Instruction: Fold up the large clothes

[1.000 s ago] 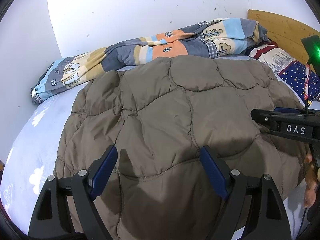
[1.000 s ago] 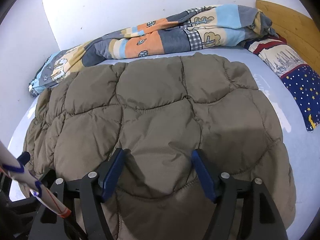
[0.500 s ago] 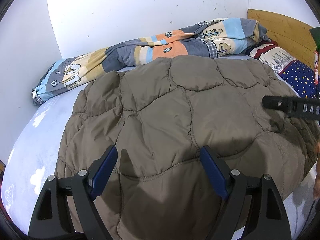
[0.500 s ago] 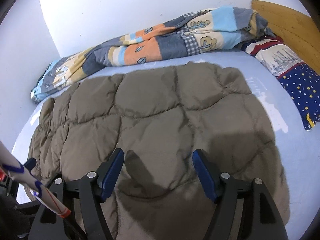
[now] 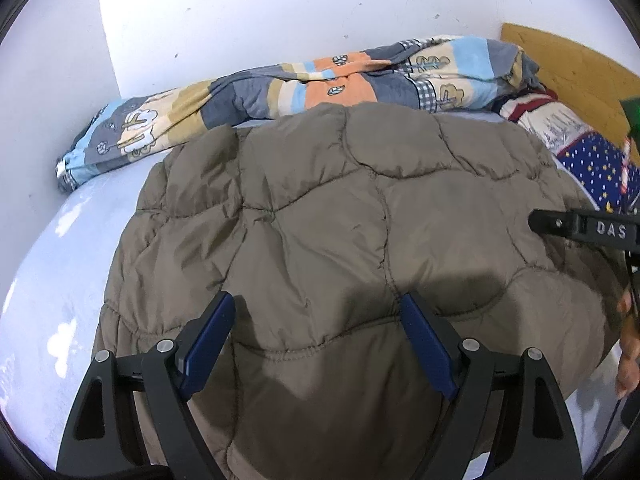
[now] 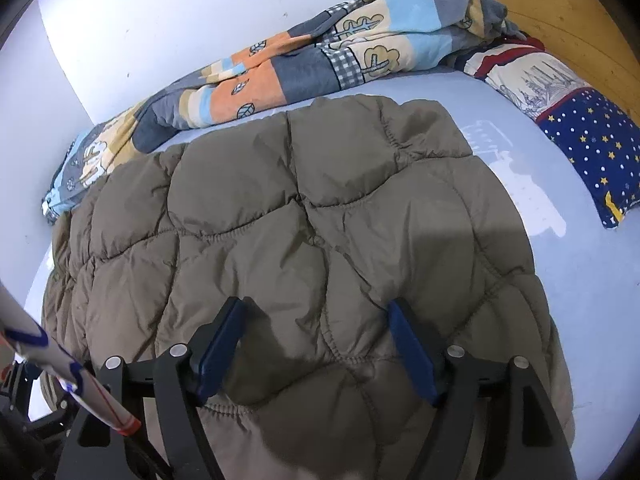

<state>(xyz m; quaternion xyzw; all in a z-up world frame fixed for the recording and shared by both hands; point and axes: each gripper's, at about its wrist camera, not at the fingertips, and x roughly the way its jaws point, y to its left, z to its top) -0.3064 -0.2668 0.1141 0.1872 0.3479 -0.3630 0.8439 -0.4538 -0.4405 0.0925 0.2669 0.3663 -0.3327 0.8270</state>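
Observation:
A brown quilted jacket (image 5: 340, 220) lies spread flat on the bed, filling the middle of both views (image 6: 320, 200). My left gripper (image 5: 316, 304) hovers open just above the jacket's near part, its blue pads apart with only flat fabric below. My right gripper (image 6: 315, 306) hangs over the near part too, further right. Its jaws are opening and pinch nothing; fabric lies beneath them. In the left wrist view the right tool's black frame (image 5: 580, 228) juts in from the right edge, with a hand (image 5: 628, 352) below it.
The pale blue sheet (image 6: 580, 280) shows right of the jacket and to its left (image 5: 60, 260). A rolled patchwork blanket (image 6: 320, 60) runs along the white wall. A starry blue pillow (image 6: 580, 128) lies by the wooden headboard (image 6: 560, 12). A white marked rod (image 6: 40, 344) crosses the lower left.
The right wrist view has rolled and shifted slightly, so the jacket now looks tilted. The right tool's frame sits a little further right in the left view. The jacket has not moved.

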